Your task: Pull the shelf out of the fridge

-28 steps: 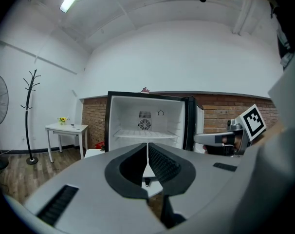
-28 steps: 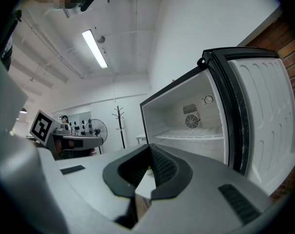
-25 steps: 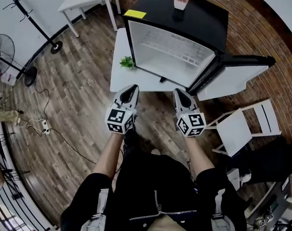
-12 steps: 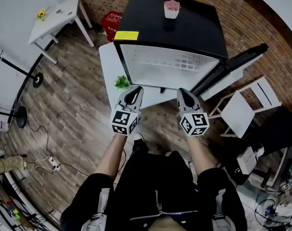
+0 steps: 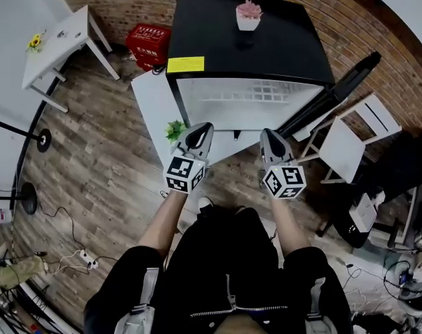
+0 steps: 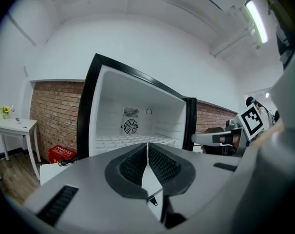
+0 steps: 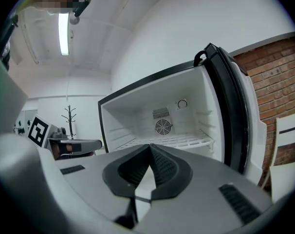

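A small black fridge [image 5: 249, 37] stands open against the brick wall, its door [image 5: 340, 85] swung out to the right. Inside, a white wire shelf [image 5: 249, 91] [image 6: 113, 140] [image 7: 179, 141] spans the white compartment, below a round fan grille [image 6: 131, 126] on the back wall. My left gripper [image 5: 204, 132] [image 6: 147, 147] and right gripper [image 5: 269, 136] [image 7: 150, 150] hang side by side a short way in front of the opening, both shut and empty, pointing at the shelf without touching it.
A small pink potted plant [image 5: 248, 14] sits on the fridge top, with a yellow label [image 5: 185, 64] at its front left corner. A low white table [image 5: 150, 103] with a green plant [image 5: 173, 129] lies left of the fridge. A white folding chair [image 5: 350, 141] stands right; a red crate [image 5: 148, 44] behind.
The view has swung so the fridge now faces me squarely and nearer. Both grippers kept their side-by-side pose, shut, and came closer to the opening.
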